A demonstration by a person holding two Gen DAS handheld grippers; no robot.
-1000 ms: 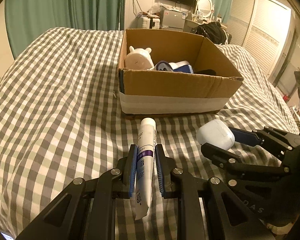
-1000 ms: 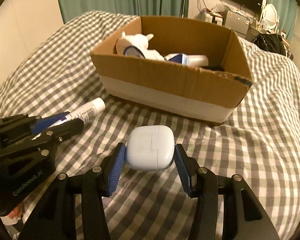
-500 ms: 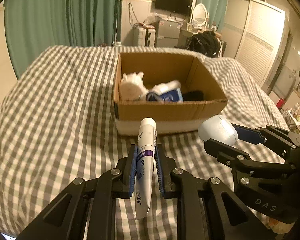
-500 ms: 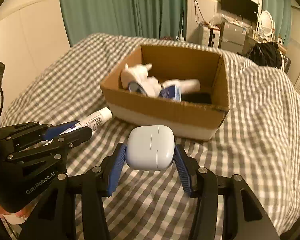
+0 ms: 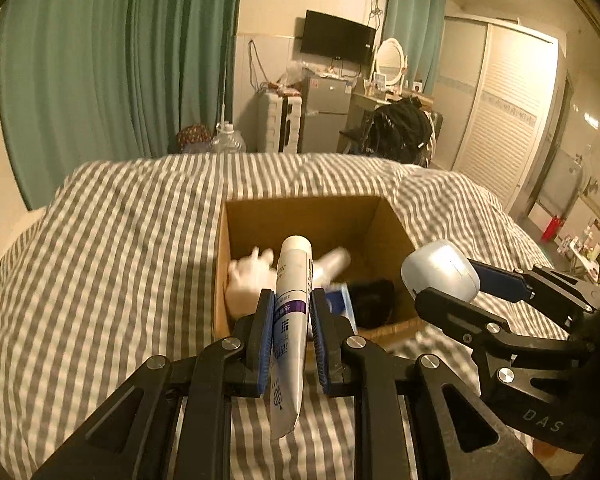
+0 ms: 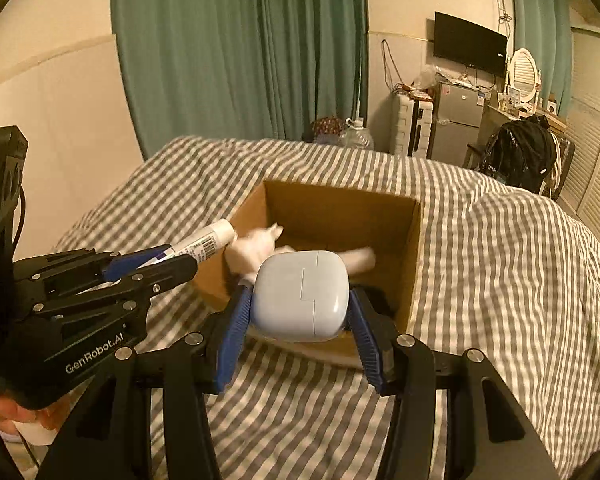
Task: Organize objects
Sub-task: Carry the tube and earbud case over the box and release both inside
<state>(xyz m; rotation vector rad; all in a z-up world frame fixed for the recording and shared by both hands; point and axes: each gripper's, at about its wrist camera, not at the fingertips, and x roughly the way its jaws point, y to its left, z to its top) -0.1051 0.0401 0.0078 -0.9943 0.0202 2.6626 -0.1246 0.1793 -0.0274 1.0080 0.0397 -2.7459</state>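
My left gripper point(image 5: 291, 312) is shut on a white tube with a purple band point(image 5: 292, 300), held in the air with its cap over the near rim of an open cardboard box point(image 5: 300, 210). My right gripper point(image 6: 300, 312) is shut on a pale blue rounded case point(image 6: 300, 294), held above the box's near wall point(image 6: 332, 346). The left gripper and the tube point(image 6: 204, 242) show at the left of the right wrist view. The case point(image 5: 440, 276) shows at the right of the left wrist view. The box holds a white plush toy point(image 5: 246, 276), a blue packet and a black item.
The box stands on a bed with a grey and white checked cover point(image 5: 120, 248). Green curtains point(image 5: 112, 68) hang behind. A small fridge point(image 5: 324, 112), a black bag on a chair point(image 5: 400, 128) and a louvred wardrobe point(image 5: 504, 112) stand past the bed's far end.
Both grippers have risen higher and moved forward with their objects, so I look down into the box and the tube and case now hang over its near side.
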